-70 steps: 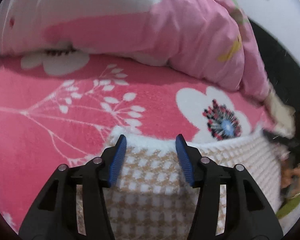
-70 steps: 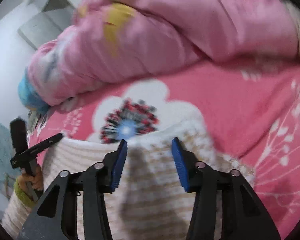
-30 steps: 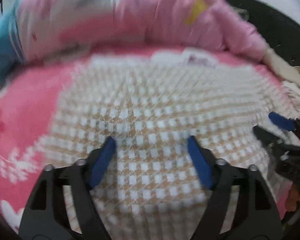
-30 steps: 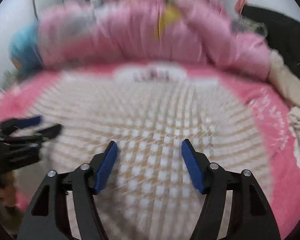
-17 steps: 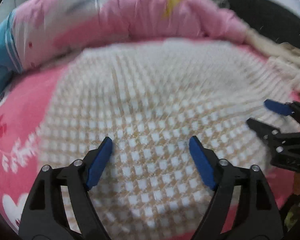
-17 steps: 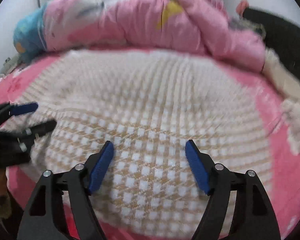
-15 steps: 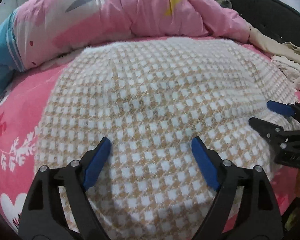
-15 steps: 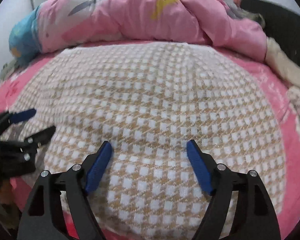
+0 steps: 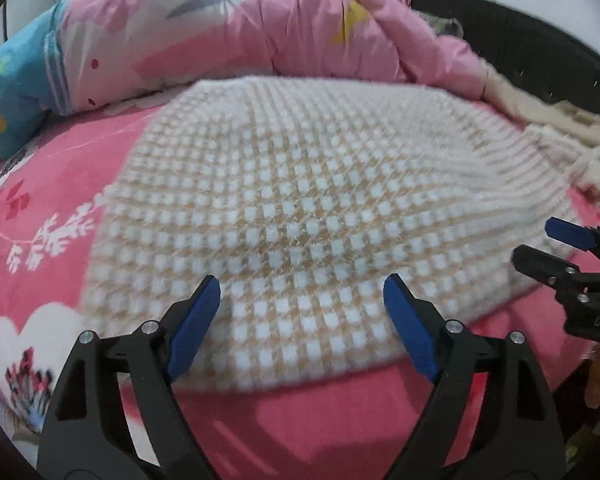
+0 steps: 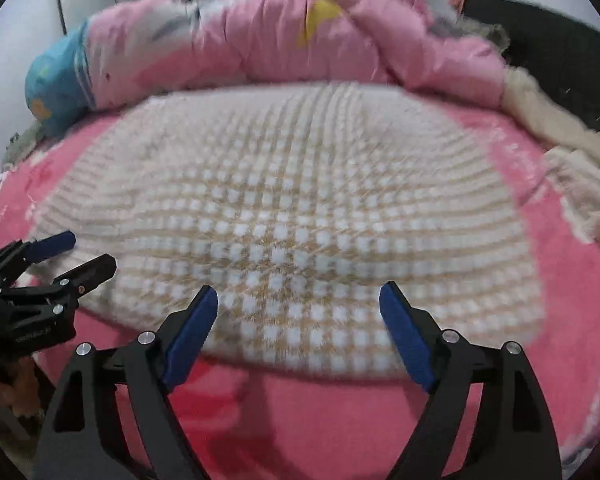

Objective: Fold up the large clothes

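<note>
1. Nearest, the left gripper (image 9: pixel 302 320) and the right gripper (image 10: pixel 298 326) both hang with jaws spread wide, holding nothing.
2. Beyond them the fuzzy beige-and-white checked garment (image 9: pixel 300 216) lies flat in the middle of the pink floral bedsheet (image 9: pixel 44 184) (its near hem just ahead of the fingertips).
3. Far off sits a heaped pink quilt (image 9: pixel 260 32).
4. Risk, as I judge it: pinching only the top layer would drag the folded cloth askew.
</note>
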The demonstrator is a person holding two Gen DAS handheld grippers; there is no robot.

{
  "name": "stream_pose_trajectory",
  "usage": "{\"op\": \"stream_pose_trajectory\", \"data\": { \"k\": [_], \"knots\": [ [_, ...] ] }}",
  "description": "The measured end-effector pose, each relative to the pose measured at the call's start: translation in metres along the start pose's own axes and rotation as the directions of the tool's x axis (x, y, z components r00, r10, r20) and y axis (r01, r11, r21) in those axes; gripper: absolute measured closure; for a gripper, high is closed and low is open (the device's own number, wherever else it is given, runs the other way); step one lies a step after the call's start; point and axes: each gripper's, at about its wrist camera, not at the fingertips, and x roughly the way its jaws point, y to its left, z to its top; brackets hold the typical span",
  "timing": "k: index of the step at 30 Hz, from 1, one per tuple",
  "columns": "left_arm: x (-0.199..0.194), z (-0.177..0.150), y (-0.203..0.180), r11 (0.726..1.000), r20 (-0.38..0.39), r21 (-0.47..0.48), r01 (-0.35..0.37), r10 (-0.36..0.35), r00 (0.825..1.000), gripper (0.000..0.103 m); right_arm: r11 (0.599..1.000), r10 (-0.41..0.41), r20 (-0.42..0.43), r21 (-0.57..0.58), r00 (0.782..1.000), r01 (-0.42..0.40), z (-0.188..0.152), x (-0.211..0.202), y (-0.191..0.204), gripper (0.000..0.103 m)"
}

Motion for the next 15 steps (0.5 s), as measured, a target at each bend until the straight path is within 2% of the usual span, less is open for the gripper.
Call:
{"op": "stream_pose_trajectory", "data": {
  "k": [5,10,13,15],
  "knots": [
    [-0.066,-0.012,0.007,0.997,0.119,-0.074,0.037,-0.028,0.992,0.012,0.999,0.027,0.038,0.043,0.999,-0.029,-0.02,-0.041,-0.006,0.013],
    [-0.096,-0.016,0.01,0.994,0.145,-0.103,0.029,-0.014,0.989,0.009,0.999,-0.004,0.087,0.033,0.996,0.001,-0.023,-0.065,0.01,0.009],
    [-0.11,-0.016,0.009,0.993,0.153,-0.119,-0.021,0.039,0.987,0.008,0.999,-0.029,0.128,0.024,0.991,0.026,-0.02,-0.075,0.018,0.007],
    [-0.117,-0.014,0.005,0.99,0.158,-0.114,-0.082,0.1,0.982,0.008,0.999,-0.052,0.145,0.015,0.988,0.051,-0.018,-0.081,0.023,0.006]
  ]
}}
